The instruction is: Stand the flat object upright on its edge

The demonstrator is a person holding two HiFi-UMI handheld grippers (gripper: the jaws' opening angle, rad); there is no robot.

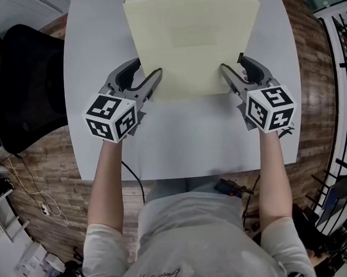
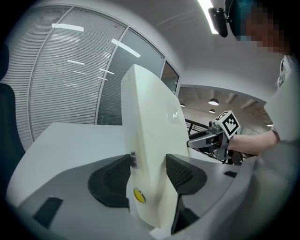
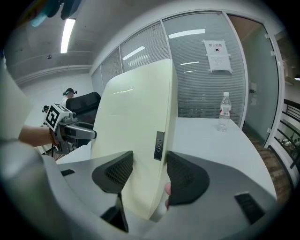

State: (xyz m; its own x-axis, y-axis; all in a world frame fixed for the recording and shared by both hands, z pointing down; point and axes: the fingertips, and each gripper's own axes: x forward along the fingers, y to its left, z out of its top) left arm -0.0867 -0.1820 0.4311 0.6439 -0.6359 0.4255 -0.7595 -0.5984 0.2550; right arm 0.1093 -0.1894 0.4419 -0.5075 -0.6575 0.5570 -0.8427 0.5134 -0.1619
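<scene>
The flat object (image 1: 191, 40) is a pale cream slab, like a closed laptop, with its near edge on the grey table (image 1: 191, 140) and its face raised toward me. My left gripper (image 1: 147, 69) clamps its near left corner and my right gripper (image 1: 232, 64) its near right corner. In the left gripper view the slab (image 2: 150, 122) stands upright between the black pads (image 2: 115, 176), which press both faces. The right gripper view shows the same, with the slab (image 3: 136, 122) squeezed by the pads (image 3: 185, 176) beside a small label. Each gripper appears in the other's view: the right one (image 2: 211, 138) and the left one (image 3: 70, 129).
A clear water bottle (image 3: 225, 111) stands at the far right of the table. A black chair (image 1: 24, 85) sits off the table's left side. Glass partitions with blinds (image 2: 65, 84) lie beyond. A metal rack (image 1: 344, 95) is at the right.
</scene>
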